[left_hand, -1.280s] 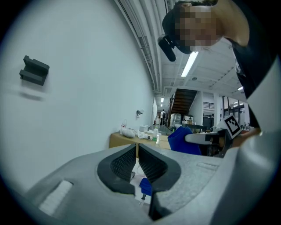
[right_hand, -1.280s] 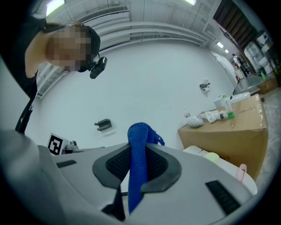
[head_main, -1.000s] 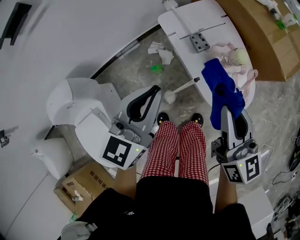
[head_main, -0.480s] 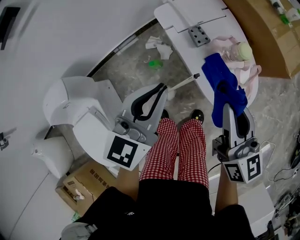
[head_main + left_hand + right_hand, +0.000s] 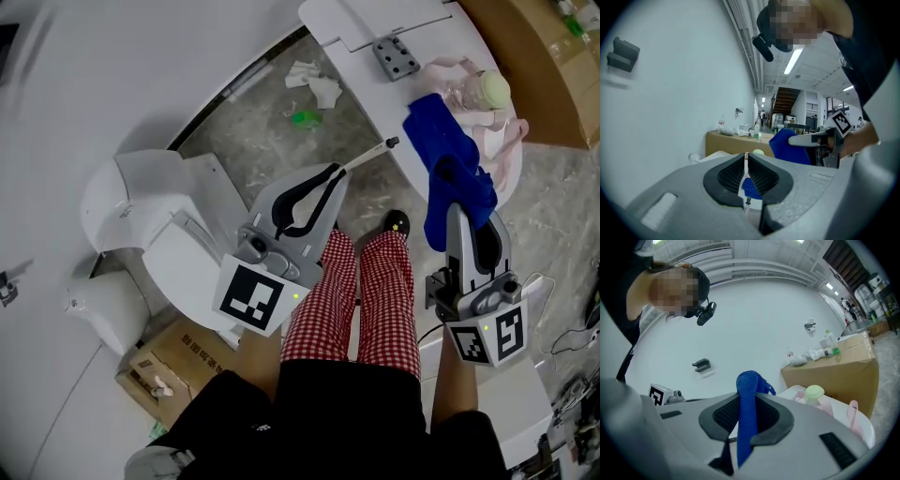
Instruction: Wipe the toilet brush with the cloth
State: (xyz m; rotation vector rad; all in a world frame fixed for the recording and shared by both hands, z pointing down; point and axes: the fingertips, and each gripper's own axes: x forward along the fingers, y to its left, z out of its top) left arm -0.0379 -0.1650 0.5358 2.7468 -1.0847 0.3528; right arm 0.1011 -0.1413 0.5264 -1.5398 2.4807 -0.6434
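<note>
Head view: a person's red checked trousers [image 5: 356, 291] show between the two claws.
Left gripper [image 5: 746, 177]: jaws closed on the thin white toilet brush handle [image 5: 366, 157]; the handle slants far-right toward the white rounded table [image 5: 347, 28]; brush head hidden.
Right gripper [image 5: 747, 420]: jaws clamped on the bunched blue cloth [image 5: 448, 169], which sticks out past the tips.
Cloth position: just right of the handle's dark end; contact unclear.
White toilet [image 5: 131, 202]: left of the left claw.

The toilet [image 5: 122, 202] stands at the left, a cardboard box [image 5: 164, 370] nearer. At the far right the table [image 5: 347, 23] bears a metal plate [image 5: 396, 58] and a bottle [image 5: 493, 90], the cloth [image 5: 450, 173] just nearer; crumpled paper [image 5: 314, 82] lies left of the table.
</note>
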